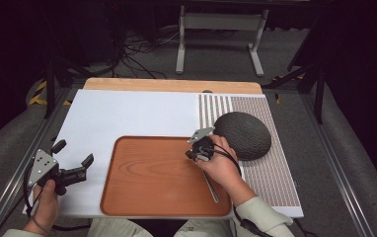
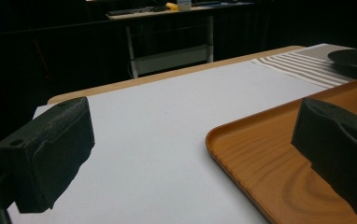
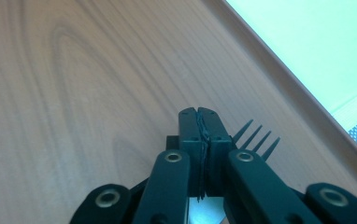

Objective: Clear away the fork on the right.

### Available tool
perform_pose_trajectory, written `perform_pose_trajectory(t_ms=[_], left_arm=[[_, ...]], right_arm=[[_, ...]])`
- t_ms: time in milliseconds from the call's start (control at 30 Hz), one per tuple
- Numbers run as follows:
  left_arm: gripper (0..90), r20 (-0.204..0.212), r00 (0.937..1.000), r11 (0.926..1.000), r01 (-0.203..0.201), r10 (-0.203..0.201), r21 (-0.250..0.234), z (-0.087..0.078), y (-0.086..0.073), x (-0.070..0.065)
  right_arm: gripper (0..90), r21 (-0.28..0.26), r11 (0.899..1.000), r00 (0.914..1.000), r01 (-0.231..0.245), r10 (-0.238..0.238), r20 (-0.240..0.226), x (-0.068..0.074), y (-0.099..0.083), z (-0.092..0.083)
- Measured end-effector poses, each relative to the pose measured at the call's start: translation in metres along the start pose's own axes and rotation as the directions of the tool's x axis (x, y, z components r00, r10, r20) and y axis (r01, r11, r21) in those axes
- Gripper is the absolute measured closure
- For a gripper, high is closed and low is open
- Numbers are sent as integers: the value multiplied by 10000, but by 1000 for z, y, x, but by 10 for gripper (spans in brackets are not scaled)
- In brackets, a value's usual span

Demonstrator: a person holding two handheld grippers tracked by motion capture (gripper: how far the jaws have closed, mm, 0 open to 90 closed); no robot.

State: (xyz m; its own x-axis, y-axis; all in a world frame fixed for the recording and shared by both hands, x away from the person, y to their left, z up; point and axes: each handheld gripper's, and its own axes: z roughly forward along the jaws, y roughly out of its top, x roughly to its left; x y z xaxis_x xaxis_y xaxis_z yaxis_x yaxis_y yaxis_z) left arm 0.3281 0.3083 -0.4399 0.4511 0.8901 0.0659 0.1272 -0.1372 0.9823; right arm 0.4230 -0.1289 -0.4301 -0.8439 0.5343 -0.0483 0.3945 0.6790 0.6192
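Note:
A metal fork (image 1: 211, 188) lies with its handle on the brown wooden tray (image 1: 152, 173), running out from under the person's right hand. My right gripper (image 1: 195, 153) points down at the tray's right part, and its jaws are pressed together at the fork's neck. In the right gripper view the fork's tines (image 3: 256, 137) stick out just right of the closed right gripper (image 3: 200, 122) over the tray (image 3: 74, 93). My left gripper (image 1: 73, 157) is held over the white board left of the tray. The left gripper (image 2: 190, 158) is wide open with nothing between its jaws.
A dark, rough, dome-shaped bowl (image 1: 243, 134) rests upside down on a patterned placemat (image 1: 270, 173) right of the tray. The white board (image 1: 127, 113) lies under tray and mat. Beyond the table's far wooden edge (image 1: 171, 85) stand a metal frame and cables.

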Motion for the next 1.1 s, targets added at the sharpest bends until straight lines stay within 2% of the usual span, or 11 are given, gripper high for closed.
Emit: perform_pose_trajectory(t_ms=[333,667,1100], left_arm=[[1,13,10000,10000,-16,16,2,0,0,0],[1,9,10000,10000,11,-11,-22,0,0,-1],[1,10,10000,10000,-13,13,0,0,0,0]], right_arm=[[900,88,10000,9999,-24,23,150,-4,-5,4],[900,217,9991,9974,-359,344,637,-13,-11,-3],[900,226,9971,9930,-727,703,952,-25,-20,-9]])
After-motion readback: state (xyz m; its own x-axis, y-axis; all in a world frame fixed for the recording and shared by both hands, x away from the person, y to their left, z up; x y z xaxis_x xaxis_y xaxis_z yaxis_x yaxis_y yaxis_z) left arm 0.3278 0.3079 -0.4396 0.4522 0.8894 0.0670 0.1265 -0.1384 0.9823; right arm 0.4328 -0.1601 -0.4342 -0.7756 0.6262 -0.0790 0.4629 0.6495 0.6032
